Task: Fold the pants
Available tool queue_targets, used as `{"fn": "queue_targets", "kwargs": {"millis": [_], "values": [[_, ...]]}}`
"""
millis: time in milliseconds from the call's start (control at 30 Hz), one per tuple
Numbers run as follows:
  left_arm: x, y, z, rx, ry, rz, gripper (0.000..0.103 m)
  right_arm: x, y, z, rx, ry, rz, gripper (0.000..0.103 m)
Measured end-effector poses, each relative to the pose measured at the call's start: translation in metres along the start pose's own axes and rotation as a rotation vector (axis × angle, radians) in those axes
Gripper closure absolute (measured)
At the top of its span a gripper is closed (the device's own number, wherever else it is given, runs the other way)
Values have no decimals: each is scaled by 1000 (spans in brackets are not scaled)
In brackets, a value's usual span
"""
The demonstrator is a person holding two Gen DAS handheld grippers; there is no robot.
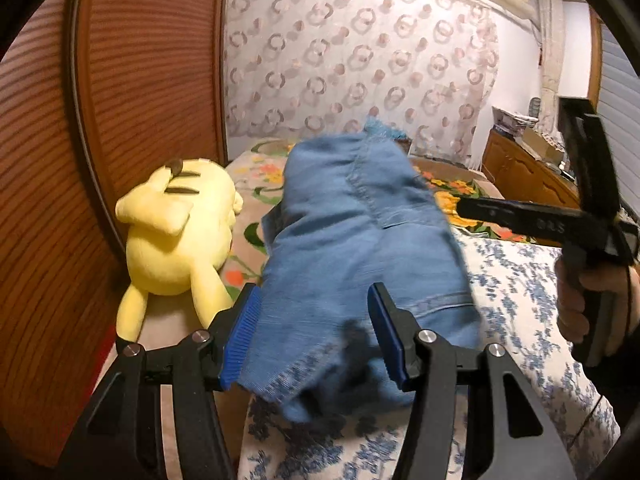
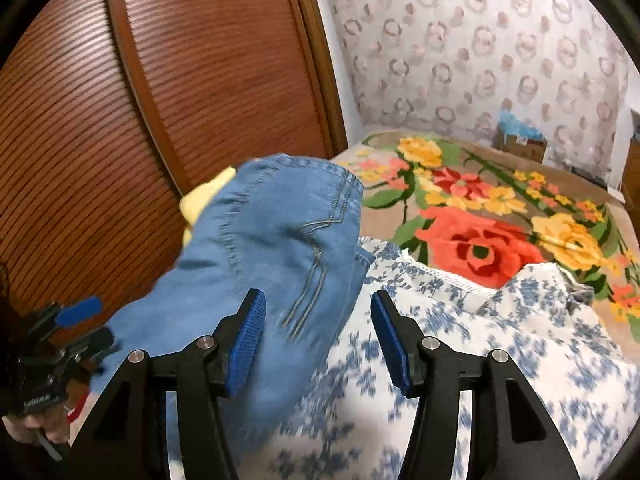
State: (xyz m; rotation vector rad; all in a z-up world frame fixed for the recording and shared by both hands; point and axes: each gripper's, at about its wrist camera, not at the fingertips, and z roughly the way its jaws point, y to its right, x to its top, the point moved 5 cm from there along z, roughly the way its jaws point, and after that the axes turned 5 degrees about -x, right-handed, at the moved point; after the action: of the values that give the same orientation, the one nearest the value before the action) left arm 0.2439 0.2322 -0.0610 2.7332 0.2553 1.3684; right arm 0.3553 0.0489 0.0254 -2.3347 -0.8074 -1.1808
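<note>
The blue pants lie in a folded heap on the bed, on the white cover with blue flowers. A yellow toy lies just beside them (by the brown door). The left gripper has its jaws apart around the near edge of the pants, not squeezing. The right gripper is wide too, holding nothing; the pants sit by its left finger. A flowery blanket lies behind.
</note>
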Motion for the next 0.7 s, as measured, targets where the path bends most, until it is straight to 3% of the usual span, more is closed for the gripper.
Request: {"fn": "queue_targets", "kwargs": {"millis": [300,367,433,700], "values": [[2,49,-37,-47,53,68,45,-54,3,-109,-60,100,-4,46],[1,61,-45,-64,67,84,38,-68,4,-137,-86,122,-4,46],[-1,73,-53,-83,86,101,24,-81,6,-160,-107,139,2,46],[-12,131,-83,-144,127,177,20,-130,14,-239,-198,208,38,44]]}}
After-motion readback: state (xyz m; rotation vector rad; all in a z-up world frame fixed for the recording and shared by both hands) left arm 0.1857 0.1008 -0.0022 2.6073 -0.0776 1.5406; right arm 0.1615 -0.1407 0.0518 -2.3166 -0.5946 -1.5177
